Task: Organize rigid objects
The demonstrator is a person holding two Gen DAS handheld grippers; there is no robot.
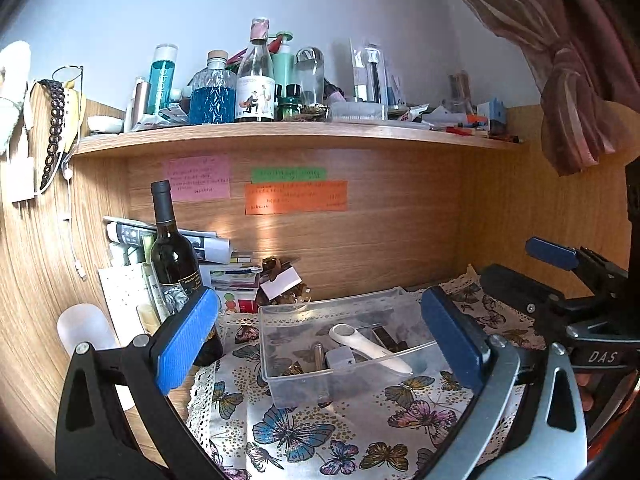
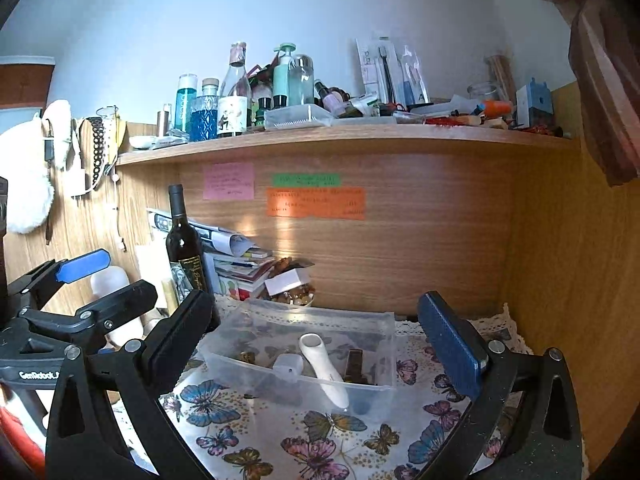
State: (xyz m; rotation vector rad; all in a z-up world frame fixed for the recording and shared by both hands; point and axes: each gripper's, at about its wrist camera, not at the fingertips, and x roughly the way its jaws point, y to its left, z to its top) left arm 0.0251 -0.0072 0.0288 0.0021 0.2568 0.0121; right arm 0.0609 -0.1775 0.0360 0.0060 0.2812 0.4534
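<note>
A clear plastic bin [image 1: 280,376] [image 2: 236,364] sits on the butterfly cloth [image 1: 304,436] [image 2: 280,432]. It holds a white handheld device [image 1: 368,346] [image 2: 322,368], a small white cap [image 1: 340,359] [image 2: 289,365], a dark brown piece [image 1: 386,339] [image 2: 354,366] and a metal pin [image 1: 319,354]. My left gripper [image 1: 320,344] is open and empty, just in front of the bin. My right gripper [image 2: 320,344] is open and empty, also in front of the bin. Each gripper shows at the edge of the other's view: the right [image 1: 560,280], the left [image 2: 88,280].
A dark wine bottle [image 1: 170,252] [image 2: 185,244] stands left of the bin, with stacked papers and boxes [image 1: 224,264] behind. A white tube [image 1: 82,328] lies at the left. A crowded shelf [image 1: 280,136] runs overhead. Wooden walls close in at the back and on both sides.
</note>
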